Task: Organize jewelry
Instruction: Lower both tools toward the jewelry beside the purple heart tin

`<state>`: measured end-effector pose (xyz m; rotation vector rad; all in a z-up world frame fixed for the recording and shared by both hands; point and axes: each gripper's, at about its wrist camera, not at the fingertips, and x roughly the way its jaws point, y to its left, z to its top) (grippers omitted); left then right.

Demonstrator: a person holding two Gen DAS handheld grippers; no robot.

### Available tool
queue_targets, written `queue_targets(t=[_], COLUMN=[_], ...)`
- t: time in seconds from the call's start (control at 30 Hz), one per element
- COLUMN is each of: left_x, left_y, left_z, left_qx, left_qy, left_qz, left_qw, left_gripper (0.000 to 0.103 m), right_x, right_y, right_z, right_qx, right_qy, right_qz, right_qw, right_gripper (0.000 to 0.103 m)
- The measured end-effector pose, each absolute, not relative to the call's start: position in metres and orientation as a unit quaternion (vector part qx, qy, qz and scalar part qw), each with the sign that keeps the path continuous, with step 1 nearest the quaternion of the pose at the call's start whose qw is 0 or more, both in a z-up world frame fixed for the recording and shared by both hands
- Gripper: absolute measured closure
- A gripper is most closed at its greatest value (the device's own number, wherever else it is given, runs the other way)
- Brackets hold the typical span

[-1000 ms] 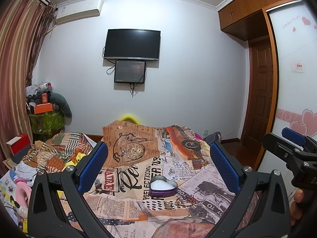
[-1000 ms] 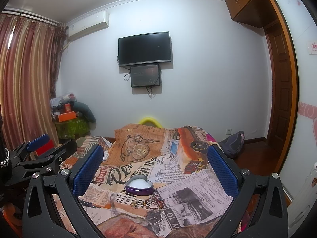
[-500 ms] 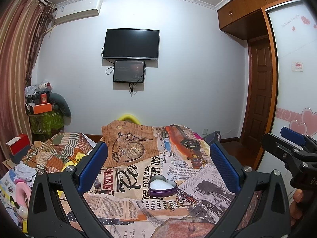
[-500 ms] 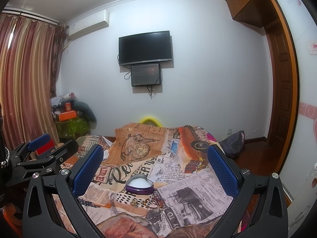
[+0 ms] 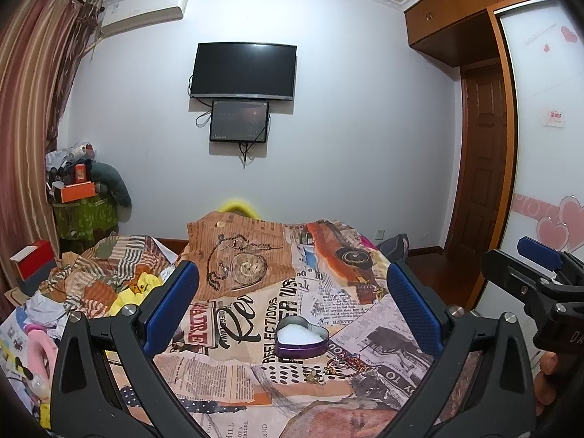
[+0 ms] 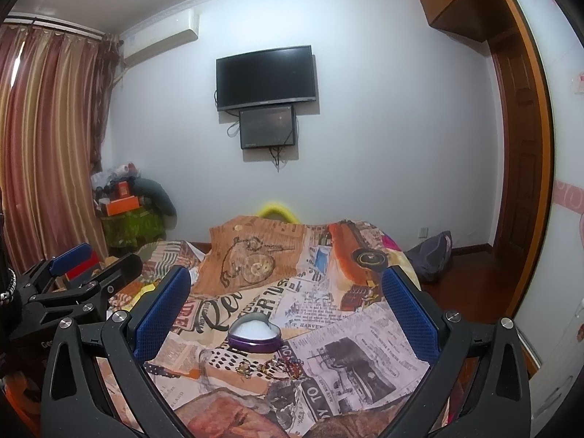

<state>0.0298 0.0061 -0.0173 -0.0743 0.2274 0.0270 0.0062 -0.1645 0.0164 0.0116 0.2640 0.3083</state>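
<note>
left gripper (image 5: 292, 303) – level, jaws wide | right gripper (image 6: 284, 306) – same

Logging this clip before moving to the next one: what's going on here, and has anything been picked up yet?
A person holds two tongs over a bed covered with a newspaper-print blanket. Both the left tongs and the right tongs are open and empty, raised above the bed. A purple heart-shaped tin sits open on the blanket, with a small tangle of jewelry lying loose just in front of it. Nothing has been grasped yet.
</note>
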Motion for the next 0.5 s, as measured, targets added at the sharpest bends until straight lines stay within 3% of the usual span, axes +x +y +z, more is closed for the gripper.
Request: queue_targets(t=[0.5], left_x=[0.107], left_y=[0.018], left_z=[-0.072], left_qx=[-0.034], left_qy=[0.219], left_qz=[0.037], left_qw=[0.975], left_gripper=[0.0], right_x=[0.071], right_y=[-0.177], right_z=[-0.037], right_qx=[0.011], right_qy=[0.234], right_qz=[0.132], right_qw=[0.963], right_gripper=[0.0])
